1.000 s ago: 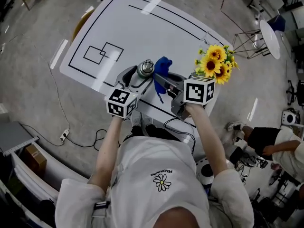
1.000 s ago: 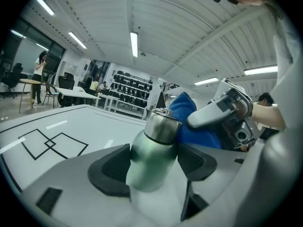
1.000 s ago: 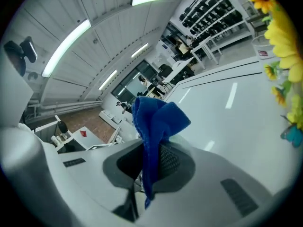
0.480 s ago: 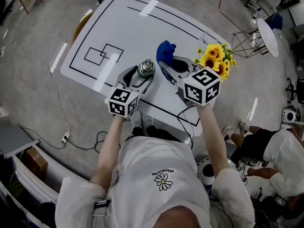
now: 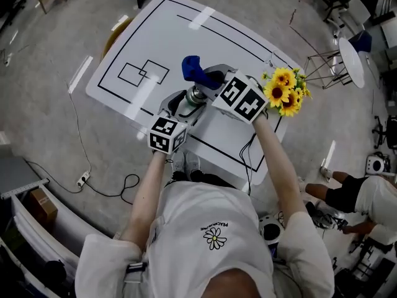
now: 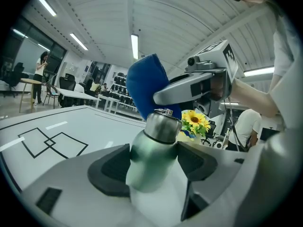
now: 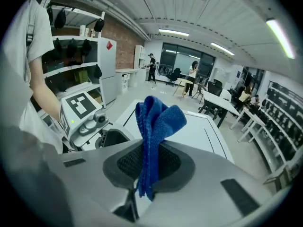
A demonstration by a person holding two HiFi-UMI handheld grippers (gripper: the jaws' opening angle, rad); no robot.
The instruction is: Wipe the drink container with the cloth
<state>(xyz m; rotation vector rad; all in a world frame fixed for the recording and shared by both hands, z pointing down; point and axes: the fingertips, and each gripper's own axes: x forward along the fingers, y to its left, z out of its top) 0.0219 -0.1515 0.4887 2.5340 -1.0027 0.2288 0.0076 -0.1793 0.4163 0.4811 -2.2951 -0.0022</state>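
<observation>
We held the slim pale-green metal bottle with a brushed steel neck and cap (image 6: pixel 152 145) in the left gripper (image 6: pixel 154 168), its dark pads pressed on the body from both sides and the cap tilted away from us. It hung over the white table with black lines (image 5: pixel 167 30), near the front edge. The right gripper (image 7: pixel 147 167) pinched a folded blue terry cloth (image 7: pixel 156 119), which stood just above the cap (whether touching, we could not tell). To the left lay outlined squares (image 5: pixel 144 73); a bunch of yellow sunflowers (image 5: pixel 284 90) sat by the right edge, close to the right gripper
</observation>
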